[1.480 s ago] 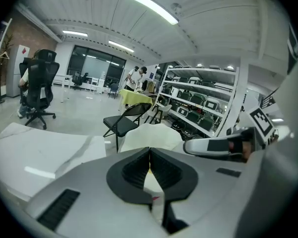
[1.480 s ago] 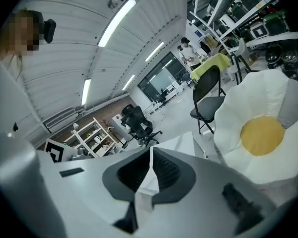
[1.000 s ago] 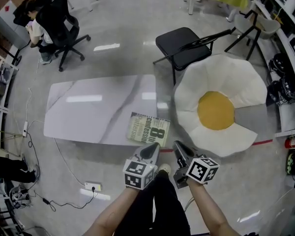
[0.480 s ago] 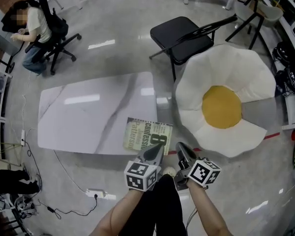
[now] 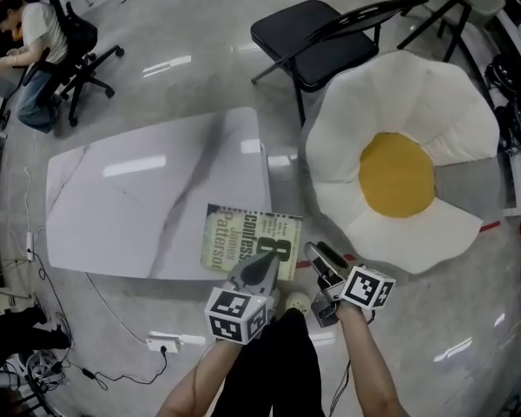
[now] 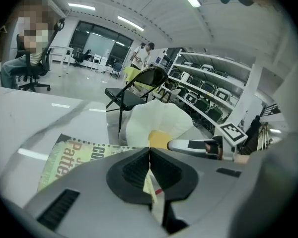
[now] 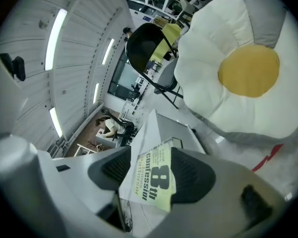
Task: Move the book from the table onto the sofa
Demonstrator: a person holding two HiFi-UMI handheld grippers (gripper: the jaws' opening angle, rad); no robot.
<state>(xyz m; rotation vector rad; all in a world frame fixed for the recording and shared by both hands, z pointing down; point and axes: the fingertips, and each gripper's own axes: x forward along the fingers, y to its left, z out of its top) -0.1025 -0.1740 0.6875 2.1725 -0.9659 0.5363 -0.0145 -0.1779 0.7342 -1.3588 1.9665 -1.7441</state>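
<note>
Yellow-green book [image 5: 247,240] lies at the counter's [image 5: 130,207] near corner, sofa [image 5: 399,172] just beside. Left gripper [image 5: 265,261] is closed and empty. Right gripper [image 5: 316,251] has its jaws just opening, the book's corner framed between them but ungripped. Bite that corner deep and square!

Book [image 5: 247,240] cover on the tabletop [image 5: 130,207]: "8th confession", large "8". Author surname "Patterson" along the side; first name too small to read.
</note>
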